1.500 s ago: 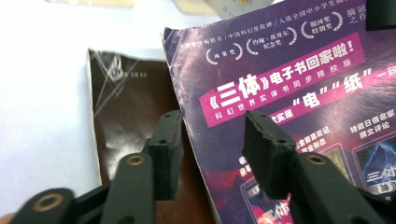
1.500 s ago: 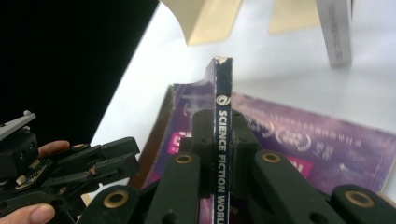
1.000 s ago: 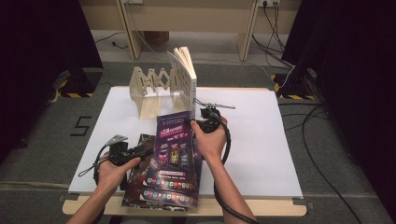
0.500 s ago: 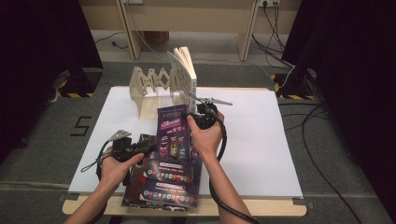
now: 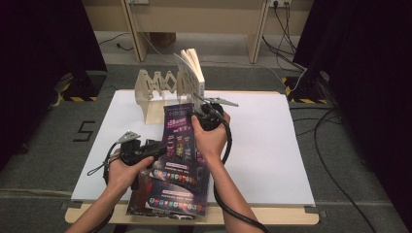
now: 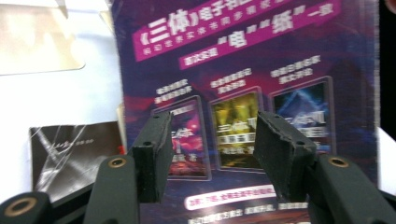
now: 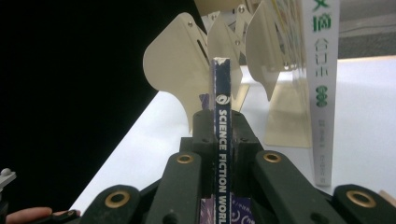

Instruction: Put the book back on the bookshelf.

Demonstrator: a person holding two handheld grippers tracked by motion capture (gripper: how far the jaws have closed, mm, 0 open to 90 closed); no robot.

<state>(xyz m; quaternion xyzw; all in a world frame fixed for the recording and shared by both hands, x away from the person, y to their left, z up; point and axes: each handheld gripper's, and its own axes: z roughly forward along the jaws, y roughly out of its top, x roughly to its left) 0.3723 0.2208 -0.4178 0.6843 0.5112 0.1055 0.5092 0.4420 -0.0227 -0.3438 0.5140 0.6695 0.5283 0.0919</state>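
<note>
A: Right hand-held gripper (image 5: 210,116), centre of the high view. State?

B: Pinching the purple magazine (image 5: 179,141) by its spine. In the right gripper view the jaws press on both sides of the spine (image 7: 223,154), lettered "SCIENCE FICTION WORL…", which stands edge-on and upright between them.

A: Where does the magazine sit in the frame?

B: High view: centre, lifted at its upper end, its cover facing the left hand-held gripper. Its lower end comes down toward the near edge of the tabletop (image 5: 262,155), over another magazine (image 5: 170,199) lying flat at lower centre.

A: Left hand-held gripper (image 5: 145,151)?

B: Lower left of centre in the high view, just beside the held magazine's left edge. In the left gripper view its jaws are spread, having just opened a little, with nothing between them. The cover (image 6: 243,93) fills the background: pink banner, three small book pictures.

A: Anything else on that side?

B: A dark booklet (image 6: 70,149) flat on the white surface, lower left of the left gripper view.

A: Beyond the magazine?

B: A pale wooden accordion rack (image 5: 158,87), upper centre of the high view. A white book (image 5: 192,73) with green characters stands upright at the rack's right end; in the right gripper view its spine (image 7: 320,93) shows at the right.
</note>
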